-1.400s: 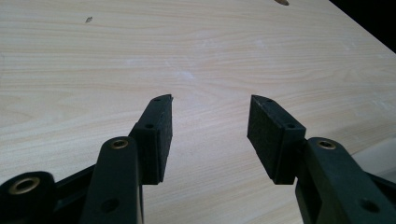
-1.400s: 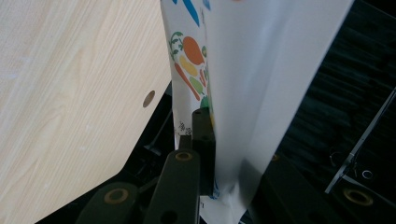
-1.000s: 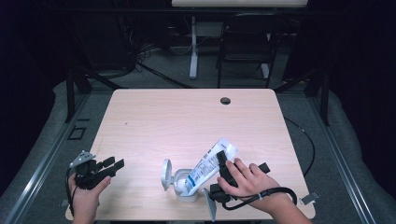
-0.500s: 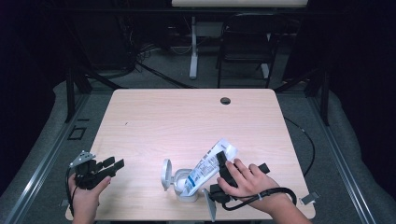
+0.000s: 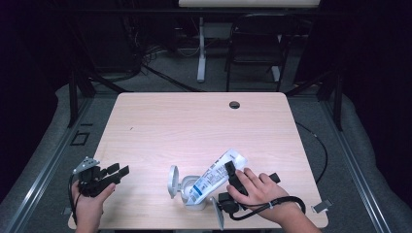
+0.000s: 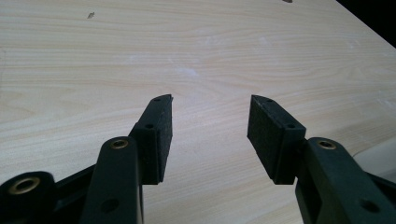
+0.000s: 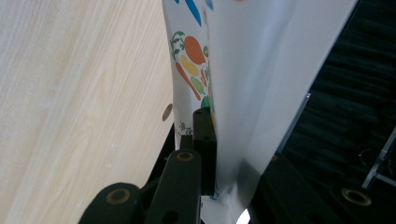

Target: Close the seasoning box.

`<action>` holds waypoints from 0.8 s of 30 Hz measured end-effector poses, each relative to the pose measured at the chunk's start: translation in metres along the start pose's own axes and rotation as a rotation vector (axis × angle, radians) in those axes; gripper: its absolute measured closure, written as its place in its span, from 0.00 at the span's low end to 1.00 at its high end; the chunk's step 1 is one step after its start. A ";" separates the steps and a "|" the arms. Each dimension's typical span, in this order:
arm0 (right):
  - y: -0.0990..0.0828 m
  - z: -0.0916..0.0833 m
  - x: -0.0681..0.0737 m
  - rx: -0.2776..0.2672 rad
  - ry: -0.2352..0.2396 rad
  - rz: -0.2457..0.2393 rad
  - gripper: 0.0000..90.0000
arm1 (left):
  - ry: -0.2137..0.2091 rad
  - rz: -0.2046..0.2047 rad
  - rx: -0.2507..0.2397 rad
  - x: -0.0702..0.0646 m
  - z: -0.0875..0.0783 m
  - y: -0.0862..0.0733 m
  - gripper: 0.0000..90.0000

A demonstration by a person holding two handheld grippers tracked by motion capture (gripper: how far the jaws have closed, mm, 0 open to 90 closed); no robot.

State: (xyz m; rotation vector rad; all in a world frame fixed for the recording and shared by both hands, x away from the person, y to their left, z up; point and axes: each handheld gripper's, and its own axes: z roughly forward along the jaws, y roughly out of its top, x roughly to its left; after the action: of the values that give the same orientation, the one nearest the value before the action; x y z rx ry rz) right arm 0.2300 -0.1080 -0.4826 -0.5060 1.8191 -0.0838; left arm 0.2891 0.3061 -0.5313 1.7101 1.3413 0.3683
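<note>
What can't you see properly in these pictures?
- The words on the tube: too small in the high view.
- The tube's ends: cut off by the edges of the right gripper view.
- The right gripper's far jaw: behind the tube in its own view; the hand covers much of it from above.
- What the tube's open cap holds: too small in the high view.
- The left gripper's body: cut off by the bottom edge of its view.

Pale wood-grain table (image 5: 194,126) with a smooth matt top, white plastic tube (image 5: 214,177) showing a soft glossy sheen and printed label, matt black plastic left gripper (image 6: 210,135), its pads (image 6: 268,133) rough and foam-like
</note>
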 end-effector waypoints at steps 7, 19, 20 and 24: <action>-0.002 -0.001 0.002 -0.018 0.021 0.097 0.95 | 0.001 -0.003 -0.006 0.001 0.000 0.000 0.56; -0.011 -0.004 0.007 -0.024 0.050 0.230 0.96 | 0.004 -0.015 -0.015 -0.001 -0.002 0.002 0.56; -0.013 -0.003 0.007 -0.030 0.054 0.256 0.96 | 0.005 -0.019 -0.022 -0.001 -0.001 0.001 0.56; -0.015 -0.002 0.011 -0.051 0.064 0.331 0.96 | 0.005 -0.020 -0.013 -0.002 -0.001 0.002 0.56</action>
State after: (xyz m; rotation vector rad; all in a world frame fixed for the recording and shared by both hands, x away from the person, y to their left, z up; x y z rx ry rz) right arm 0.2307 -0.1264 -0.4872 -0.2348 1.9482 0.1750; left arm 0.2892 0.3043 -0.5287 1.6853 1.3563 0.3693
